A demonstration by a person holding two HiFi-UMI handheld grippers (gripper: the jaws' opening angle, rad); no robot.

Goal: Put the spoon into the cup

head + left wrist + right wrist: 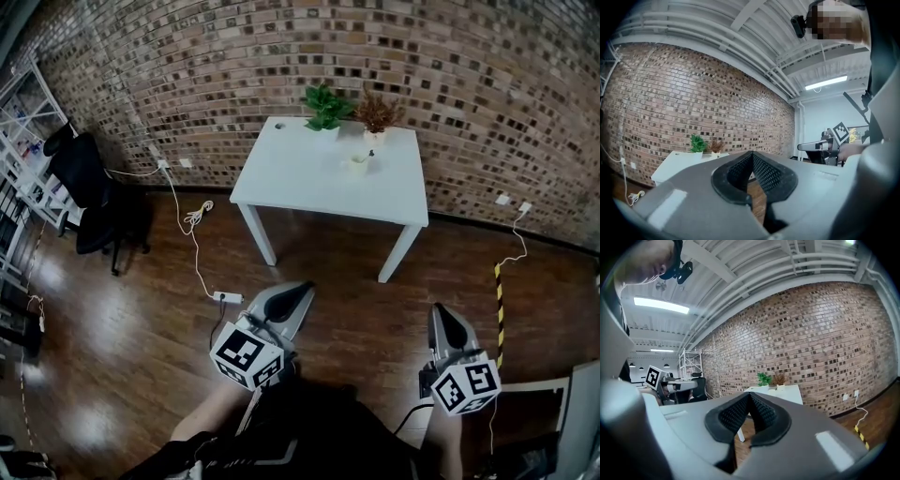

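Observation:
A white table point(309, 178) stands far ahead against the brick wall. On it sits a small white cup point(357, 165) with a thin dark thing rising beside it; it is too small to tell whether that is the spoon. My left gripper point(302, 289) and right gripper point(441, 312) hang close to my body over the wooden floor, well short of the table, both shut and empty. In the left gripper view the gripper's point(751, 153) pads meet at the tip, with the table point(675, 164) low at left. The right gripper view shows the same closed tip point(750, 395) and the table point(783, 392) beyond.
Two potted plants point(326, 108) point(378, 114) stand at the table's back edge. A black office chair point(89, 187) and a white shelf point(23, 122) are at left. A cable and power strip point(228, 297) lie on the floor; yellow-black tape point(498, 300) runs at right.

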